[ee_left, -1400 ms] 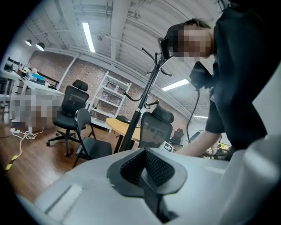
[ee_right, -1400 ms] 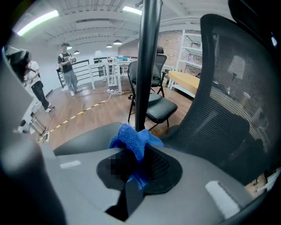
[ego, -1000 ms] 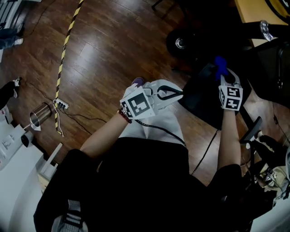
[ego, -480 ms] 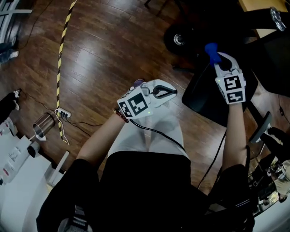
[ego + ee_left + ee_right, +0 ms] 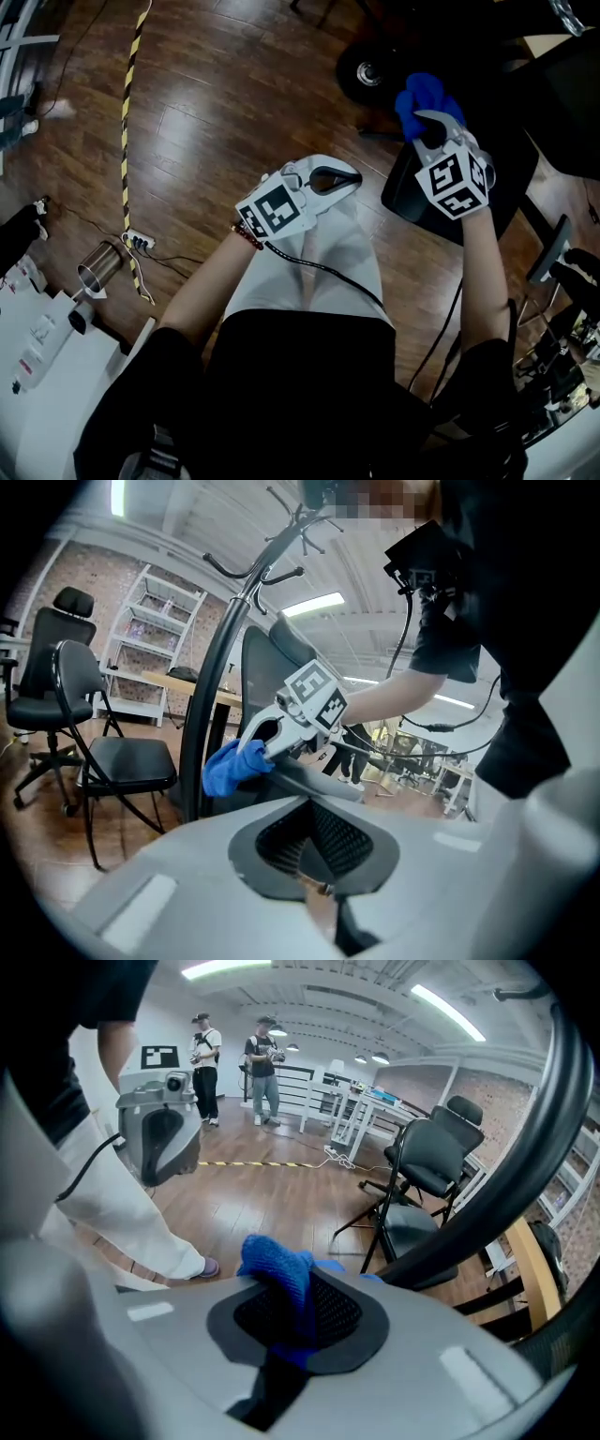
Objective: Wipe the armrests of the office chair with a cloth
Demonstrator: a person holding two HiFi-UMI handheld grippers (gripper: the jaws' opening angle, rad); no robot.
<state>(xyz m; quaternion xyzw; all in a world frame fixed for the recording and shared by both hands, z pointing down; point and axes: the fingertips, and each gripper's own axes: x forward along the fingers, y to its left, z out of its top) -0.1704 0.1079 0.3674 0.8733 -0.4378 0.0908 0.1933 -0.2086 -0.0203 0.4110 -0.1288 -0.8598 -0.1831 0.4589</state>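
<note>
My right gripper (image 5: 427, 120) is shut on a blue cloth (image 5: 422, 97), held at the far edge of a black office chair (image 5: 469, 183). The left gripper view shows the same cloth (image 5: 228, 766) bunched at the right gripper's tips, just above a grey bar (image 5: 319, 782) of the chair that looks like an armrest, beside the chair's curved black frame (image 5: 202, 686). In the right gripper view the cloth (image 5: 281, 1274) hangs over the pads. My left gripper (image 5: 354, 178) hovers above the person's white trouser leg, left of the chair, shut on nothing.
A black wheel (image 5: 361, 70) lies on the wood floor beyond the chair. A grey armrest (image 5: 548, 248) shows at right. Yellow-black tape (image 5: 127, 112), a power strip (image 5: 137, 242) and a metal cup (image 5: 94, 272) are at left. A folding chair (image 5: 422, 1176) and two people (image 5: 234, 1063) stand farther off.
My right gripper has moved away from me and turned, and the cloth now shows bunched beyond its tips. The left gripper has barely shifted.
</note>
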